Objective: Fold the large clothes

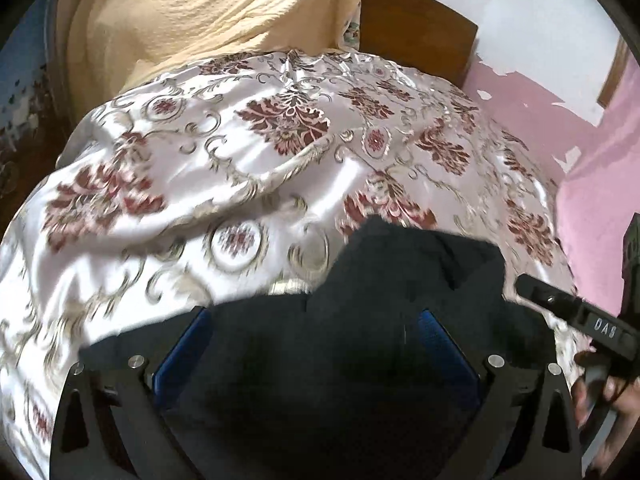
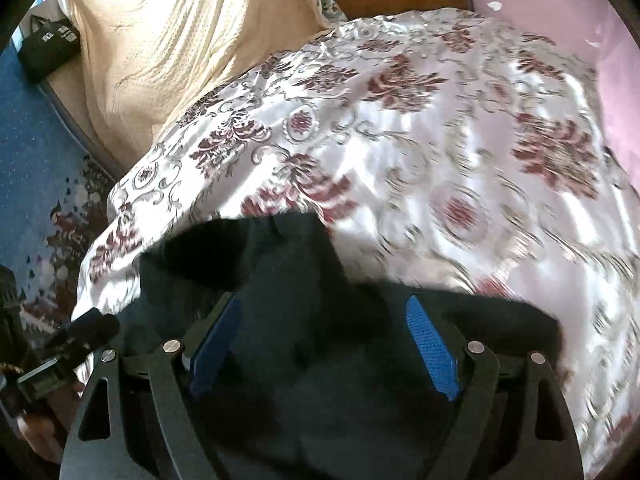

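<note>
A dark navy garment (image 1: 400, 280) lies on a bed under a white satin bedspread with maroon floral patterns (image 1: 240, 140). My left gripper (image 1: 316, 320) hangs over the garment's near part, its blue-padded jaws wide apart with dark cloth between and below them. My right gripper (image 2: 324, 320) is likewise open over the same garment (image 2: 280, 264), which bunches up in front of it. The right gripper's body also shows at the right edge of the left wrist view (image 1: 580, 312). Whether either pad touches the cloth is unclear.
A cream knitted blanket (image 1: 200, 12) is heaped at the head of the bed by a brown wooden headboard (image 1: 416, 28). A pink wall (image 1: 580, 128) runs along the right. Blue patterned carpet (image 2: 40, 152) and a dark bag (image 2: 48, 48) lie left of the bed.
</note>
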Motion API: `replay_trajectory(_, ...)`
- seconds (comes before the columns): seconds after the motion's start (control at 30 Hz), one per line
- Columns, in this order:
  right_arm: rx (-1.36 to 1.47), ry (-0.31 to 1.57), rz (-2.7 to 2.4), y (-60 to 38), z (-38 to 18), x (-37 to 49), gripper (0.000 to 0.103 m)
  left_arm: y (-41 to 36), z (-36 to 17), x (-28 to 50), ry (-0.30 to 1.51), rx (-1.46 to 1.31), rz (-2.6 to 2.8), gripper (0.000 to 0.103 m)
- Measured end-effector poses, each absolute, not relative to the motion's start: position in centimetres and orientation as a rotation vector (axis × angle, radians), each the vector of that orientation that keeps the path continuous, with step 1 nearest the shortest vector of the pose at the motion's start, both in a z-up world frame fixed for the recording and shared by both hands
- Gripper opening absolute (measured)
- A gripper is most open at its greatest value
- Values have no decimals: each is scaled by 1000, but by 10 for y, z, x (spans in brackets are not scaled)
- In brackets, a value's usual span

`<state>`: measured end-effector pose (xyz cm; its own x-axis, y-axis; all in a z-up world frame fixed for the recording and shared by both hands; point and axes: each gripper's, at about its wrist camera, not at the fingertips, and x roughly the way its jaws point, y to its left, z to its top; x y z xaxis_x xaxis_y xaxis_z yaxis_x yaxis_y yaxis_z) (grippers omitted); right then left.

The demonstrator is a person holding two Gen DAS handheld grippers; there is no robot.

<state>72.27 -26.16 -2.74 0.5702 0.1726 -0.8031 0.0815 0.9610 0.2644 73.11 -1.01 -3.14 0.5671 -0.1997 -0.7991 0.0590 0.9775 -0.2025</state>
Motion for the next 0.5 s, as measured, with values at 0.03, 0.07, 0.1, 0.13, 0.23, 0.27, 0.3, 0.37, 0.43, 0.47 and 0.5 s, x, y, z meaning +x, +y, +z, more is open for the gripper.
replay_trajectory(0.03,280,967,43,-256,-30,733,81,-13,-33,737,960,-154,-144,103)
replay_trajectory(0.07,271,967,38,-250,-33,741,80,-18,-36,746,964,-142,-132,102)
replay_trajectory(0.1,261,970,34,-246,-36,745,79,-21,-39,753,966,-127,-113,100)
replay_trajectory(0.13,246,973,23,-241,-39,751,74,-23,-40,757,963,-118,-106,95)
replay_trajectory(0.23,211,1008,11,-235,-50,764,52,-29,-46,765,966,-95,-136,56)
replay_trajectory(0.27,210,1016,12,-234,-53,766,40,-31,-47,765,970,-101,-164,35)
replay_trajectory(0.3,215,1017,19,-235,-54,769,32,-33,-46,764,971,-104,-194,15)
replay_trajectory(0.37,227,1004,32,-237,-52,765,22,-35,-38,754,939,-85,-214,11)
replay_trajectory(0.43,215,960,54,-239,-44,754,19,-36,-28,740,881,-65,-222,10)
replay_trajectory(0.47,207,931,64,-241,-37,745,18,-33,-21,730,848,-55,-223,9)
replay_trajectory(0.5,211,909,76,-247,-32,738,17,-29,-14,720,825,-56,-227,9)
